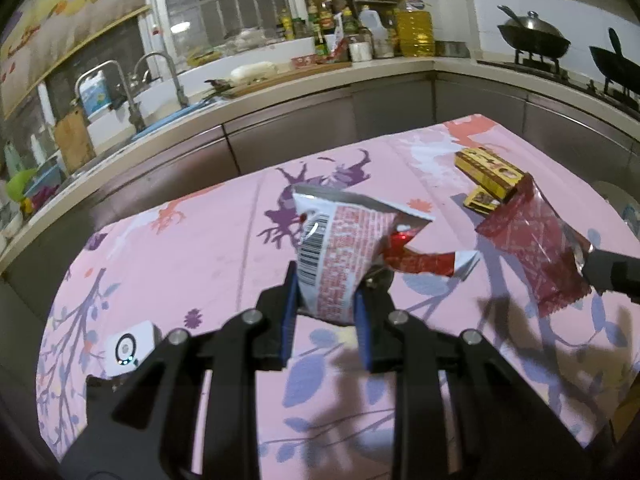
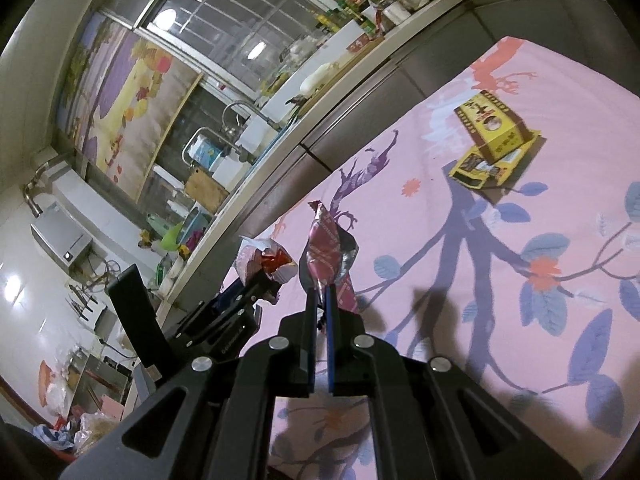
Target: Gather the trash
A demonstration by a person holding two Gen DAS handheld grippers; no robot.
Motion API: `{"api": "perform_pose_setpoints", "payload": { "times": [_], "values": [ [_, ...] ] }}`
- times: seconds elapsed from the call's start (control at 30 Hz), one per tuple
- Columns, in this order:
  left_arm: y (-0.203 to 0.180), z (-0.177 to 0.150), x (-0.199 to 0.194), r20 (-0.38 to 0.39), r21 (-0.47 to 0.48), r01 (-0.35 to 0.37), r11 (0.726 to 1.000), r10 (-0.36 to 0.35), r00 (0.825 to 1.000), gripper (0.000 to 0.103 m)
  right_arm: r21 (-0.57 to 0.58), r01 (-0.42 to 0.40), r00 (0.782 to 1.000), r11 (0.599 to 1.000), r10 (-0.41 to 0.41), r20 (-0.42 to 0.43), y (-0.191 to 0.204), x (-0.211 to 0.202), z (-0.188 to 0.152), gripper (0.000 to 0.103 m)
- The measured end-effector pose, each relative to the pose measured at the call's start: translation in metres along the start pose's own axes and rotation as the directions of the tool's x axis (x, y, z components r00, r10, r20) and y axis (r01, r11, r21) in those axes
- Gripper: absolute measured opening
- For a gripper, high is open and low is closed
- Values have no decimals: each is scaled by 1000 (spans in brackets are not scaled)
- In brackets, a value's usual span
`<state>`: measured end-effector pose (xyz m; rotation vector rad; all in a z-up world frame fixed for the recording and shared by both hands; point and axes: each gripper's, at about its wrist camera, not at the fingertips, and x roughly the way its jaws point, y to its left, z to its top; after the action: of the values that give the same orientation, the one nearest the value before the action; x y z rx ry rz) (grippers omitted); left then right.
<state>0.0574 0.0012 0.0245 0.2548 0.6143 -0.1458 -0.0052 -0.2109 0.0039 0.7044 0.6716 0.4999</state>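
Observation:
My left gripper point(image 1: 326, 292) is shut on a torn white and red snack bag point(image 1: 340, 240) and holds it above the pink tablecloth point(image 1: 208, 248). My right gripper point(image 2: 321, 300) is shut on a dark red plastic wrapper point(image 2: 326, 248), also held in the air. The red wrapper point(image 1: 532, 240) shows at the right of the left wrist view with the right gripper's tip point(image 1: 600, 272). The left gripper and its snack bag point(image 2: 264, 260) show at the left of the right wrist view. Two yellow cartons point(image 1: 490, 172) point(image 2: 492, 136) lie on the far side of the table.
A small white device point(image 1: 130, 348) sits on the table's near left. Behind the table runs a kitchen counter point(image 1: 280, 92) with a sink, bottles and a cutting board. Woks point(image 1: 532, 36) stand on a stove at the right.

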Motion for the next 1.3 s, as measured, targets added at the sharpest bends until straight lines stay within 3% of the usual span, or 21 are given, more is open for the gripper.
{"api": "perform_pose_setpoints", "payload": {
  "times": [0.43,0.93,1.2,1.3],
  "values": [
    [-67,22,1,22,120,56,991,-59,998,24,68,-1,995,998,-6,100,-41,-46,11,2],
    [-165,55,7,53,266,144,953,-163,985,24,160,25,972,987,-61,225,-99,-103,23,2],
    [-213,70,16,50,333,199,922,-228,972,24,215,51,946,975,-116,304,-133,-137,30,2],
    [-237,80,21,21,345,261,902,-285,958,24,240,83,925,967,-164,342,-150,-154,33,2]
  ]
}}
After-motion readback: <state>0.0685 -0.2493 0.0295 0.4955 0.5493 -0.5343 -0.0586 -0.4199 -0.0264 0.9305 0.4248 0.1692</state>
